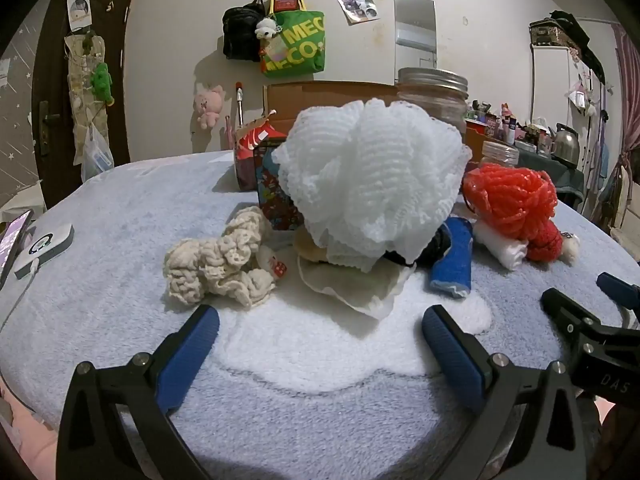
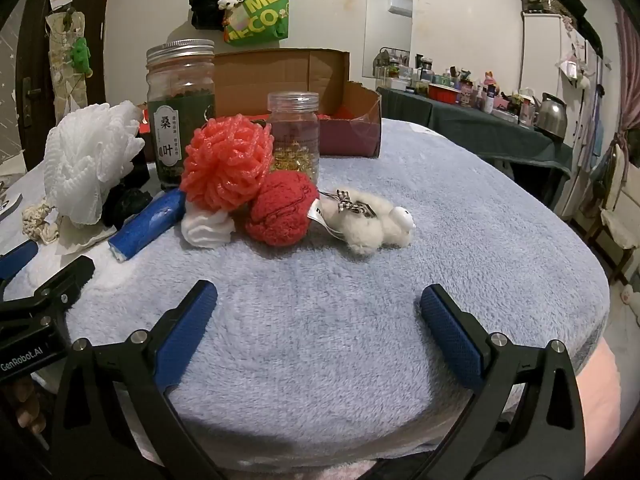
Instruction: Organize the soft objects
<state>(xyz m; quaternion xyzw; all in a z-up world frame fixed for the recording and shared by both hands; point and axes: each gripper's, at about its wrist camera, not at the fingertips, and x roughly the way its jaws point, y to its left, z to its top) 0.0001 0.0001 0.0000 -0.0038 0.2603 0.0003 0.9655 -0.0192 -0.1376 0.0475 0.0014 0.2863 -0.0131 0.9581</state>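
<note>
A white mesh bath pouf (image 1: 372, 184) sits on a folded beige cloth (image 1: 352, 284), straight ahead of my open left gripper (image 1: 320, 320). A cream knitted bundle (image 1: 218, 264) lies to its left, a blue roll (image 1: 454, 256) to its right. A red mesh pouf (image 2: 228, 162), a red knitted ball (image 2: 282, 208), a small white cloth (image 2: 208, 228) and a white plush bear (image 2: 372, 220) lie beyond my open right gripper (image 2: 318, 300). Both grippers are empty and hover low over the blue fleece blanket (image 2: 320, 340).
A tall jar with a metal lid (image 2: 180, 112), a smaller plastic jar (image 2: 294, 136) and an open cardboard box (image 2: 304, 92) stand behind the soft things. A patterned tin (image 1: 276, 196) stands behind the white pouf. A phone and a white device (image 1: 44, 248) lie at the far left.
</note>
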